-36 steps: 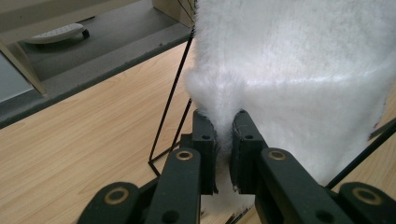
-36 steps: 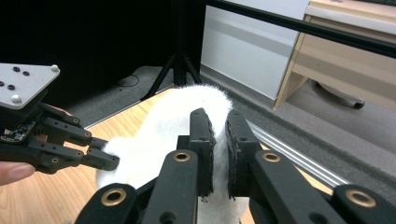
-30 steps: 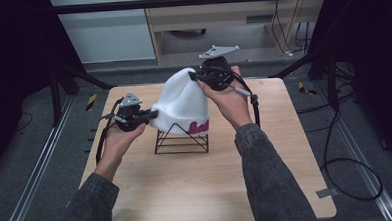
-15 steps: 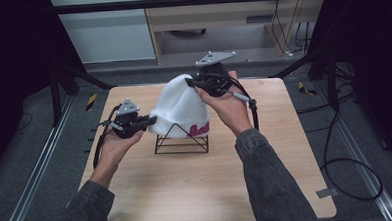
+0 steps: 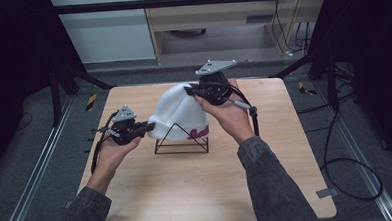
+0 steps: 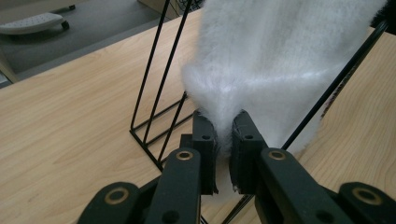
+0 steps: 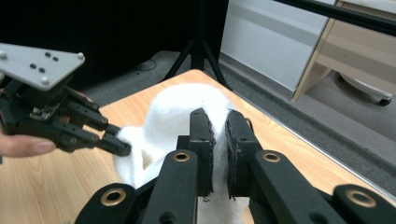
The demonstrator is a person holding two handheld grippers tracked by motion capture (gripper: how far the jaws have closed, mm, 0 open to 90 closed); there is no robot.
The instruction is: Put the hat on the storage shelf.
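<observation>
Soft white hat (image 5: pixel 176 114) pulled over the black wire stand (image 5: pixel 181 141), pinched on both sides.

High view: left gripper (image 5: pixel 145 127) clamped on the hat's left edge, right gripper (image 5: pixel 189 90) clamped on its top, far side of the stand; could tip the light stand if tugged too hard.
Left gripper view: pads (image 6: pixel 205 135) squeezed shut on fluffy brim; might snag on a wire.
Right gripper view: jaws closed on the hat; bare wooden table (image 7: pixel 42 186) around the stand.

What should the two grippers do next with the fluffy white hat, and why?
Probably ease the white hat a little lower. Each hand-held gripper, left and right, pinches its fabric, and it drapes over the black wire stand, whose lower bars are uncovered.
</observation>
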